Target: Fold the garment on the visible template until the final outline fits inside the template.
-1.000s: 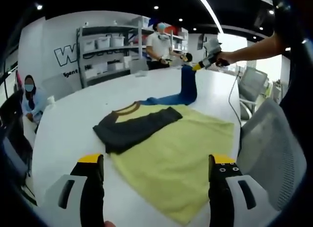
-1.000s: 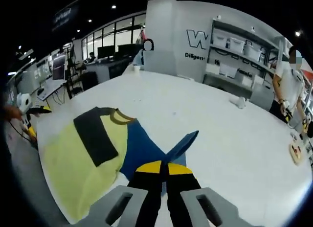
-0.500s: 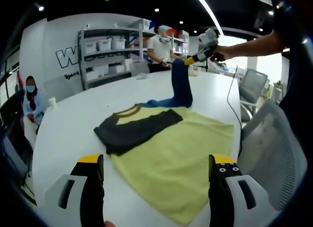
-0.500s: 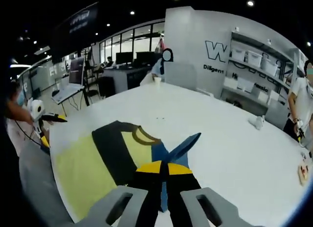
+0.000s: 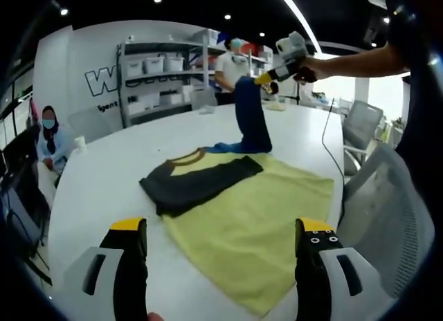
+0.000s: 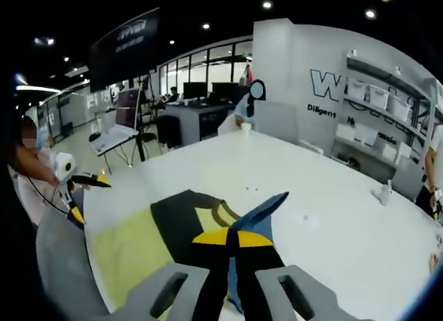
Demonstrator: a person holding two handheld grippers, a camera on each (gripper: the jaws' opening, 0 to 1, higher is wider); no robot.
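The left gripper view took in the whole garment (image 5: 242,221): a yellow shirt with a dark sleeve (image 5: 197,184) folded across its chest, lying flat on the white worktop (image 5: 124,176). Its blue sleeve (image 5: 250,120) was pulled up off the surface at the far side, pinched by the right gripper (image 5: 261,79) in the person's outstretched hand (image 5: 304,66). The right gripper view showed the same scene from above the lifted cloth, with the blue sleeve (image 6: 252,214) rising to a point between the closed jaws of the right gripper (image 6: 232,246), and the yellow body of the garment (image 6: 124,248) and the dark sleeve (image 6: 173,221) lying below and to the left on the worktop (image 6: 332,224). The left gripper (image 6: 86,179) appeared at the left edge of that view, beside a grey chair (image 6: 62,266).

The left gripper (image 5: 221,227) stood wide open, holding nothing, its jaws hovering near the shirt's hem without touching it. The right gripper was clamped on the blue sleeve.
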